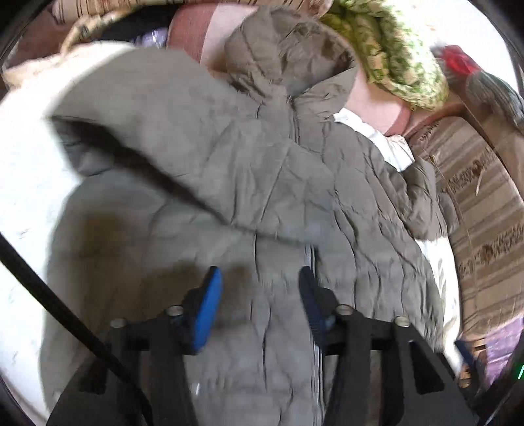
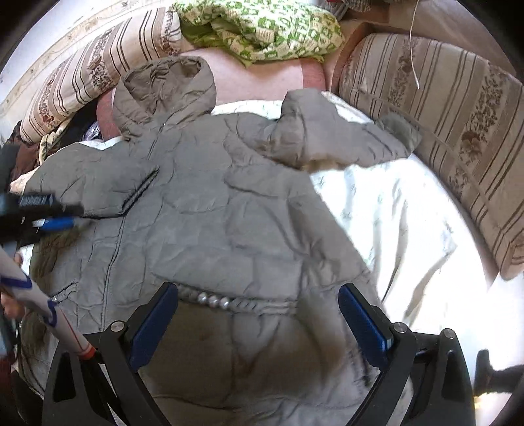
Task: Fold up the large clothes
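From my left wrist camera the picture is smeared with motion, so fine detail is hard to read. One grey hooded puffer jacket (image 1: 262, 183) fills most of the view, lying front-up on a white sheet (image 1: 23, 183) spread over the bed. One sleeve (image 1: 137, 108) is folded across the jacket's chest; its cuff end is too blurred for me to make out. My left tool (image 1: 260, 278) hangs above the jacket's zipper, released, its two blue pads standing apart with nothing between them. Beyond the jacket's hood (image 1: 288, 52) lies one green-and-white patterned cloth (image 1: 386, 49), cut off at the top edge. Off past the jacket's far sleeve sit a striped cushion (image 1: 484, 209) and a red-and-grey object (image 1: 475, 75) I cannot identify. A black cable (image 1: 49, 295) crosses the corner near the jacket's hem.

From my right wrist camera the same jacket (image 2: 213, 209) shows more sharply, still hood away from me. My right tool (image 2: 258, 304) is released too, its pads wide apart over the jacket's lower part, just above a braided trim with three pearly beads (image 2: 213, 300). The left tool (image 2: 49, 211) pokes in at the frame edge beside the folded sleeve, mostly cut off. I count two striped cushions, one beyond the hood (image 2: 91, 72) and one past the jacket's other sleeve (image 2: 452, 114). The green-and-white cloth (image 2: 262, 29) lies beyond the hood. A white-and-blue sleeve of the person (image 2: 36, 295) intrudes beside the jacket's hem.
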